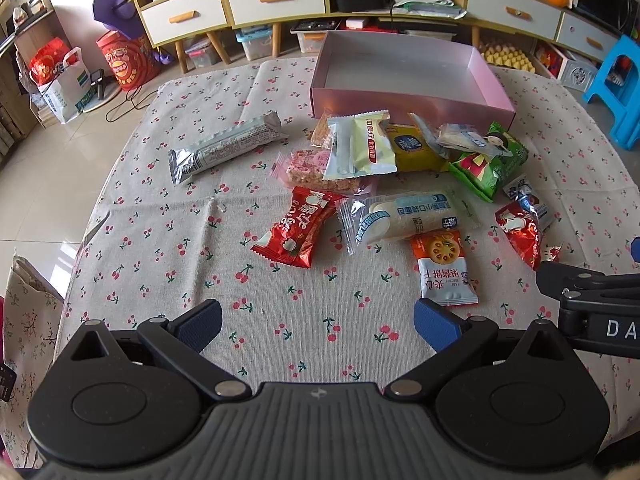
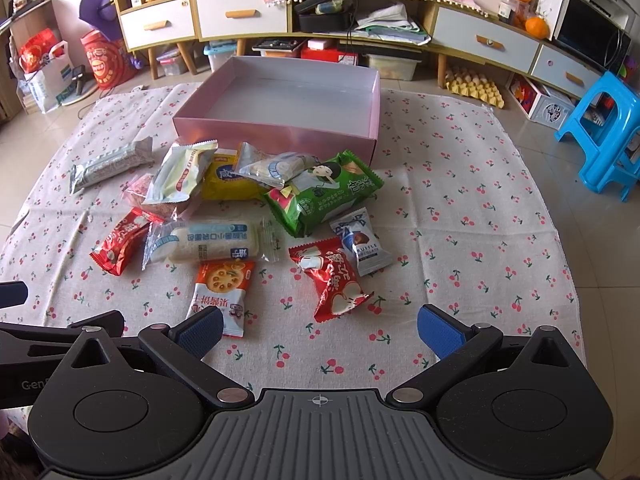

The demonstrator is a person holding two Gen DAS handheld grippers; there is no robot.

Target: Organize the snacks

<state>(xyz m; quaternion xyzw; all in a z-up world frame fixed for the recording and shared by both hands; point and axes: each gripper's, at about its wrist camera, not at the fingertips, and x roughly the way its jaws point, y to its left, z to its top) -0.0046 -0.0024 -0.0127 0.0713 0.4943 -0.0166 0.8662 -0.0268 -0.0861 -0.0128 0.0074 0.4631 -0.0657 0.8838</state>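
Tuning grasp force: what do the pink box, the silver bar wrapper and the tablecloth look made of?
pink box: likely thin paperboard, satin sheen, crisp folded walls.
silver bar wrapper: metallised plastic film, probably; shiny, crinkled, with crimped ends.
tablecloth: woven fabric, perhaps linen-cotton; matte, with visible weave, creases and a cherry print.

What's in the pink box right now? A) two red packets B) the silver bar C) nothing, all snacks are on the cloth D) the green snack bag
C: the pink box shows only its bare white floor in both views, while the green snack bag, the silver bar and the red packets all lie on the cherry-print cloth in front of it.
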